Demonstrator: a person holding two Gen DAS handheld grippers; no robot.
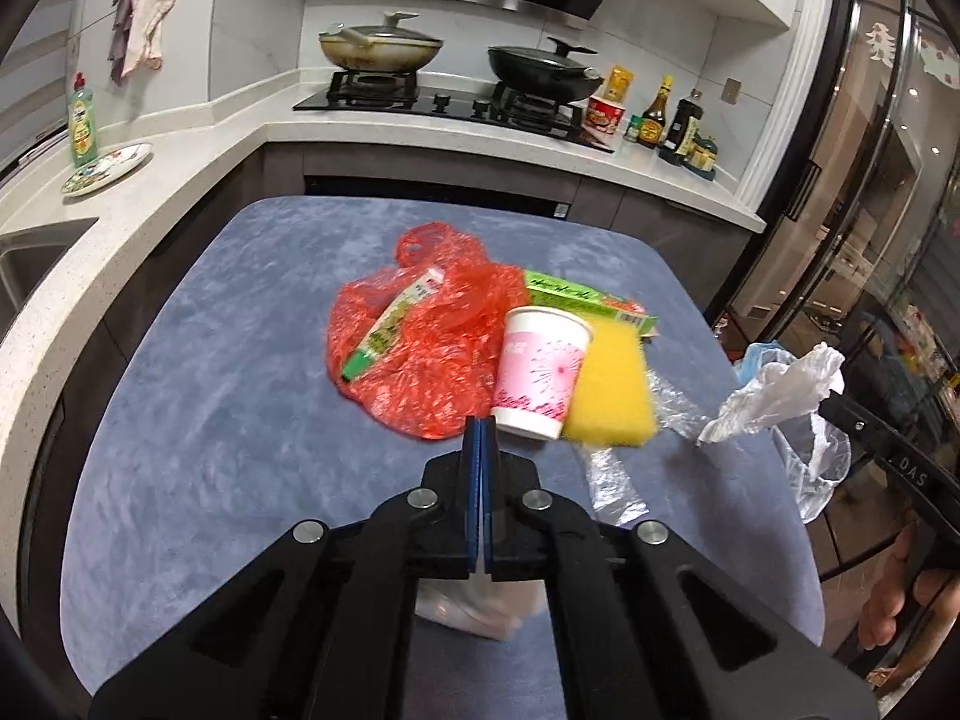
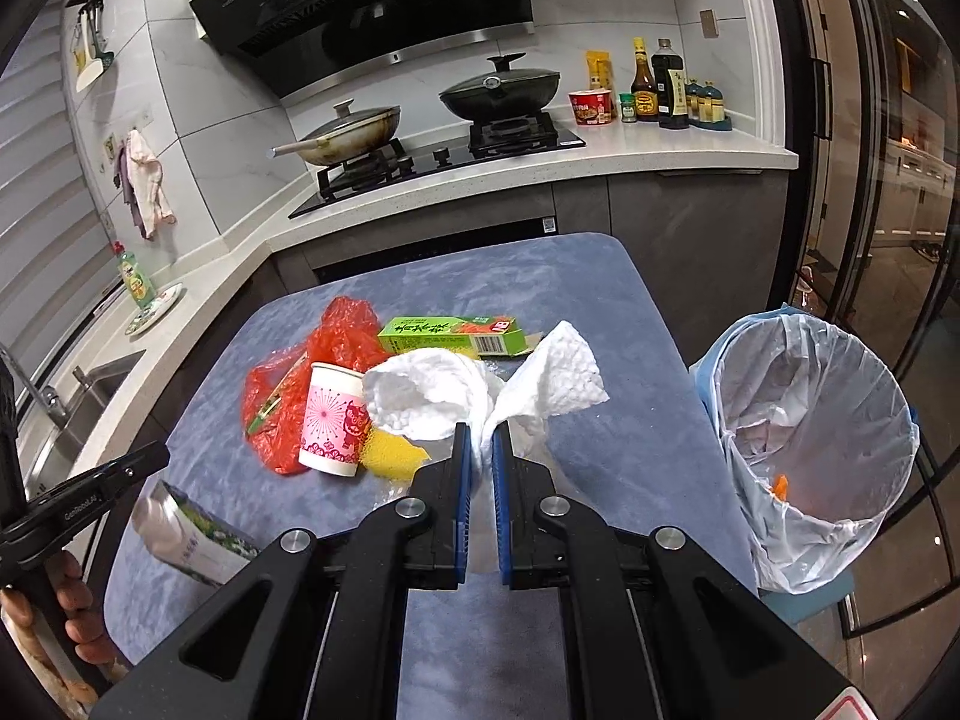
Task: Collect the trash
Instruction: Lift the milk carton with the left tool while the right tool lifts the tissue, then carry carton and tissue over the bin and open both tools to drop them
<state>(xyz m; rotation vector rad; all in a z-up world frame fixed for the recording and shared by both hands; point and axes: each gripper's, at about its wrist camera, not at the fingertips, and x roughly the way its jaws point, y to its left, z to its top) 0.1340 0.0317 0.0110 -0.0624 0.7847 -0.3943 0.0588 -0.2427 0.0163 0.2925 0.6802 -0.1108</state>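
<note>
While the right gripper's (image 2: 482,433) fingers clamp crumpled tissue (image 2: 480,390), the left gripper's (image 1: 480,426) fingers meet, half-hiding a packet (image 1: 474,606).

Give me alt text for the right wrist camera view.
The right gripper pinches a crumpled white paper towel above a blue table strewn with trash, beside a lined bin on the right.

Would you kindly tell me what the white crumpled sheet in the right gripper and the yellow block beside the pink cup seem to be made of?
White crumpled sheet: probably paper towel, matte, with a dimpled embossed surface. Yellow block: likely foam sponge, matte with soft edges.
</note>
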